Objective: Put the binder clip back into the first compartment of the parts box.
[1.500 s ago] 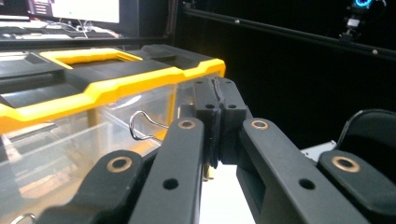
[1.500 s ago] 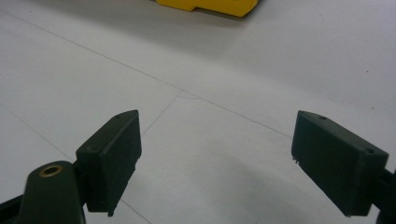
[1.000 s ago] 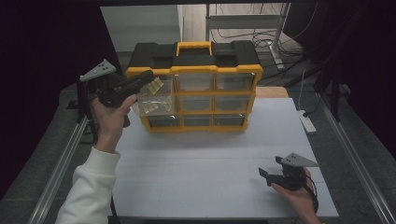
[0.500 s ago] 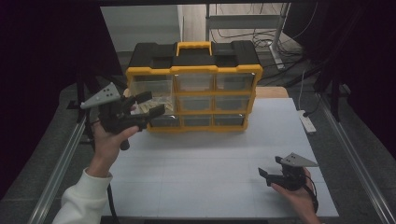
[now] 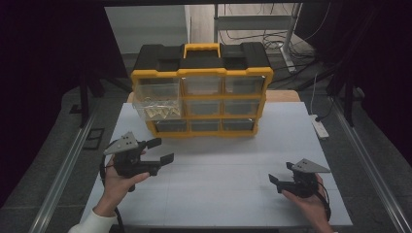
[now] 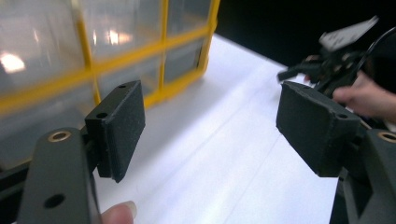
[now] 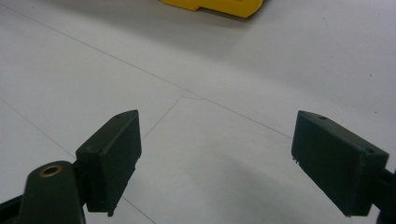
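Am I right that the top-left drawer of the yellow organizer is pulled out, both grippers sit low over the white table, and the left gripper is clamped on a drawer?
Not quite. The left gripper holds nothing: its jaws have just been opening and stand wide apart over the white table, clear of the organizer, as the left gripper view shows. The top-left drawer is indeed pulled out, and the right gripper also sits low.

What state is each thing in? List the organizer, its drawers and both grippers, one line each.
Organizer: upright at the far side of the table, handle on top.
Top-left drawer: pulled out, small pale parts inside.
Other drawers: pushed in.
Left gripper: open, fingers just spread, nothing between them, held low in front of the organizer.
Right gripper: open, empty, low over the white table.
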A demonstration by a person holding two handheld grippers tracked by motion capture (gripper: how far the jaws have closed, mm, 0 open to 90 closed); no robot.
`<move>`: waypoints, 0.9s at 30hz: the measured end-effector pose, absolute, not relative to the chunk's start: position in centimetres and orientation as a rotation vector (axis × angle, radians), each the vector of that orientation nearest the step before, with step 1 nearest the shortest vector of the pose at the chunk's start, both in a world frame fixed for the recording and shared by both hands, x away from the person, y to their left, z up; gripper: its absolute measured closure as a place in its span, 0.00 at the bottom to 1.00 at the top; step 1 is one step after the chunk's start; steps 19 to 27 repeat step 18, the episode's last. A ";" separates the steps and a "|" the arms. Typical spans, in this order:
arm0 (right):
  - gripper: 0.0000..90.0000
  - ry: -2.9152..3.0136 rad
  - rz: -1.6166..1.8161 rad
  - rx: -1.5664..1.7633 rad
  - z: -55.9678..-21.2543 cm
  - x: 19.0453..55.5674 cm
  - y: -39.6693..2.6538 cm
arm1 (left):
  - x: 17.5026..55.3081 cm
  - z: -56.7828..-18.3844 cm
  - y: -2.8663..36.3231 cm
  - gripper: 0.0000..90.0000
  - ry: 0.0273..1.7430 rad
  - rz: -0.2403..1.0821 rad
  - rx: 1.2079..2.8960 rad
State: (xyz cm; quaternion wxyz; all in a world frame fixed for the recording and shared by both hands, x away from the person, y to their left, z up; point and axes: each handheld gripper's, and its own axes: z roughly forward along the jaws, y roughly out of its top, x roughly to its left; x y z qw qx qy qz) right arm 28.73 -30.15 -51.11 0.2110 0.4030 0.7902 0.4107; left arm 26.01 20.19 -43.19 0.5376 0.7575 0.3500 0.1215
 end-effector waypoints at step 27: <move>0.18 2.191 1.165 1.099 -50.9 28.8 -30.1 | 26.6 -49.2 20.7 0.23 0.965 0.269 1.889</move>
